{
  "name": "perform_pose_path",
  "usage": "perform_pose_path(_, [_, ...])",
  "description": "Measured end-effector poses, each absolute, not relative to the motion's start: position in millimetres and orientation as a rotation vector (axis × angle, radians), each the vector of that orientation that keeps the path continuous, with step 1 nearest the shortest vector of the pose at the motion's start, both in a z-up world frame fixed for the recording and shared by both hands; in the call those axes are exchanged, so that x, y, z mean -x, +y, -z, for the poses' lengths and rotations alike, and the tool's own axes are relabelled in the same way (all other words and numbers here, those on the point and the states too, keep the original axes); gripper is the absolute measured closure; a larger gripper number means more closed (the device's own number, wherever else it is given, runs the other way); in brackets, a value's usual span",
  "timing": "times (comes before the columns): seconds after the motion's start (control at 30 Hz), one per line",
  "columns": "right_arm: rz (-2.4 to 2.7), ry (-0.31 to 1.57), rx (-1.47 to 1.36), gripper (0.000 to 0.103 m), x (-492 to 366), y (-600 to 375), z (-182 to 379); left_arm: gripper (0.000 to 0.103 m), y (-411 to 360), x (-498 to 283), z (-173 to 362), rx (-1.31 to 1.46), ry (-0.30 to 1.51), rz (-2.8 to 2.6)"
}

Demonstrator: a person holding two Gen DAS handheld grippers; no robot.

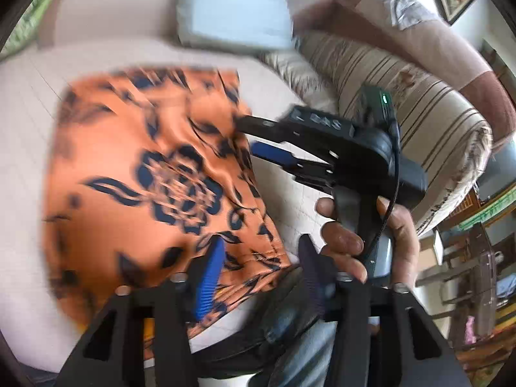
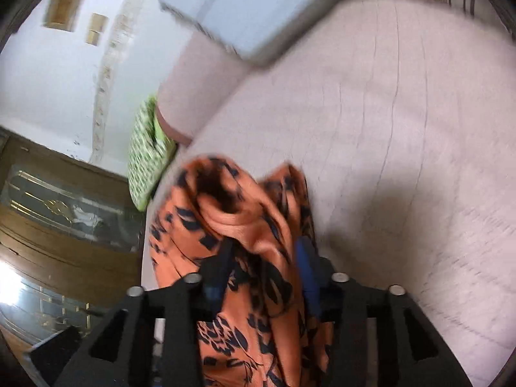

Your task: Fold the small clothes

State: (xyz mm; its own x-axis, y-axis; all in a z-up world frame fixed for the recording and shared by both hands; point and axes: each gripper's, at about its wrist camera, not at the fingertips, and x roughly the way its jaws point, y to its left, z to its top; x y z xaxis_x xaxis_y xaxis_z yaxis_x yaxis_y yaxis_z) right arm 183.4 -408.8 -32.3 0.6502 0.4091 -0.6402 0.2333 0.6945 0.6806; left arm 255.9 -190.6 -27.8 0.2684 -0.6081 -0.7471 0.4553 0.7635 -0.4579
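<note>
Pale pink sofa seat (image 1: 25,103), blue cushion (image 1: 238,6) at back. Orange cloth (image 1: 135,167) spread on seat. Right gripper (image 2: 264,264) level, jaws clamped on bunched cloth edge; right hand (image 1: 371,238) wraps its handle. Left gripper (image 1: 261,258) above cloth's near edge, jaws wide, holding nothing.

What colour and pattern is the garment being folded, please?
The garment is orange with a dark navy floral print, clearest in the left wrist view.
</note>
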Motion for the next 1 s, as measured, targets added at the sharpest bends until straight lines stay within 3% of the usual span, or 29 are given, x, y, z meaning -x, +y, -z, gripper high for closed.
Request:
perform_pose_path(0.17, [-0.131,0.756,-0.766,0.054,-162.4,-400.7,1.2,0.054,-143.4,-252.0,26.1,0.107,1.05,0.531])
perform_pose_path(0.37, [0.015,0.881,-0.533,0.055,-170.3,-370.9,8.6,0.056,-132.8,-265.1,58.8,0.156,1.108,0.442])
perform_pose_path(0.57, [-0.048,0.832,-0.544,0.054,-156.9,-374.8,2.6,0.054,-143.7,-263.2,56.6,0.136,1.085,0.473])
perform_pose_path(0.7, [-0.093,0.86,-0.595,0.03,-158.3,-376.6,7.4,0.05,-114.6,-280.8,59.3,0.259,1.106,0.463])
perform_pose_path(1.0, [-0.11,1.08,-0.781,0.027,-178.7,-388.1,54.8,0.042,-69.0,-336.2,83.3,0.402,1.157,0.398])
